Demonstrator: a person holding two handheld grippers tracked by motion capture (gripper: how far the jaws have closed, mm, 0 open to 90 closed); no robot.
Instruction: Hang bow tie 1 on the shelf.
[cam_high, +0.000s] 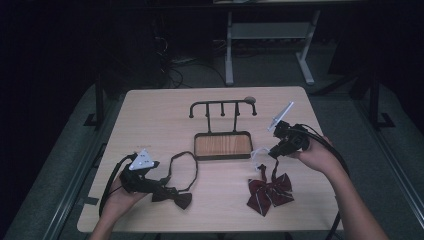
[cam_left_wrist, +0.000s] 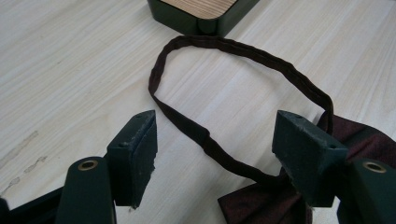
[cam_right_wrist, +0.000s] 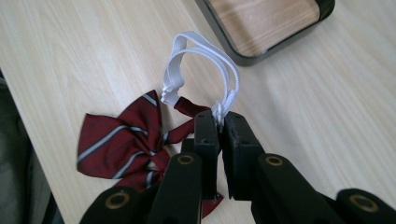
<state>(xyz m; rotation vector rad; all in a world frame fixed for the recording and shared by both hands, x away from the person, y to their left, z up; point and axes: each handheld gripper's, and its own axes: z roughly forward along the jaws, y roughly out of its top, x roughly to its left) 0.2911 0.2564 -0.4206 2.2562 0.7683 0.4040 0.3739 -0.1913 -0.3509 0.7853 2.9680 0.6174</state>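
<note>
Right tool (cam_right_wrist: 218, 122) clamped on white strap (cam_right_wrist: 205, 56), striped bow tie (cam_right_wrist: 123, 140) beneath; left tool (cam_left_wrist: 217, 144) agape.

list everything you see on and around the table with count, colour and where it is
striped bow tie: 1, dark red with pale stripes, front right of the table
white elastic strap: 1, white, joined to the striped bow tie, pinched in the right tool
plain bow tie: 1, dark maroon, front left of the table
neck band: 1, dark maroon loop lying flat, joined to the plain bow tie
hook rack: 1, black bar with pegs on a wood-topped base, table centre
table: 1, light wood
white desk frame: 1, on the floor behind the table
left tool: 1, black, open over the neck band
right tool: 1, black, shut on the white elastic strap
</note>
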